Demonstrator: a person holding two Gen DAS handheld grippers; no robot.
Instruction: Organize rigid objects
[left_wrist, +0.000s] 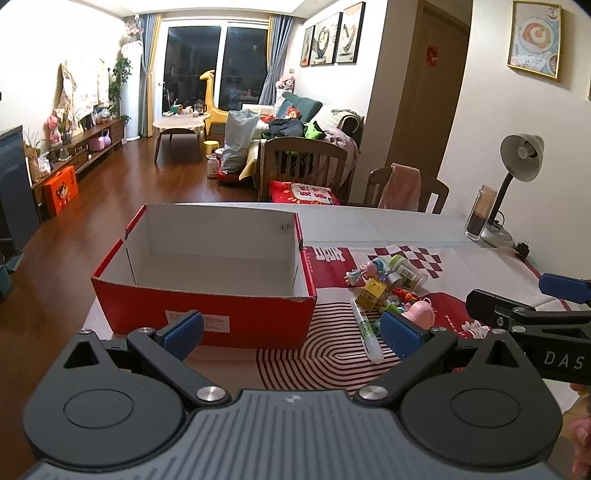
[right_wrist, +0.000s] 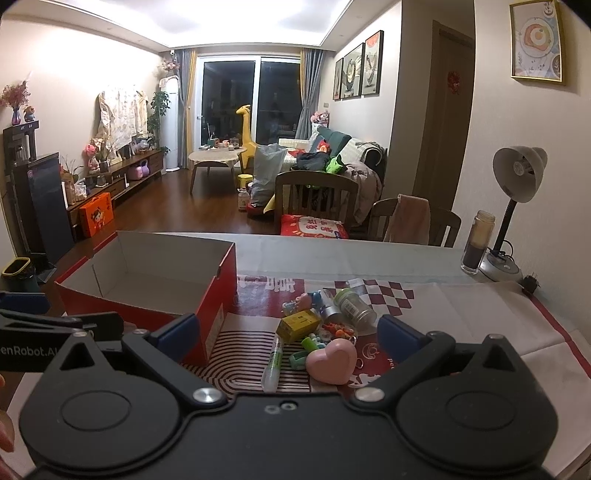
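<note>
Your left gripper (left_wrist: 291, 330) and right gripper (right_wrist: 286, 332) both hang spread and empty; the toy pile (right_wrist: 317, 325) (pink heart nearest) sits mid-frame, right of the red shoebox (left_wrist: 207, 317).

Red outside, white inside: box (left_wrist: 207, 291). Pink heart-shaped case (right_wrist: 331, 361), yellow small carton (right_wrist: 298, 325), green-capped jar (right_wrist: 352, 304). Red-and-white stripes and checks on mat (left_wrist: 325, 354).
</note>
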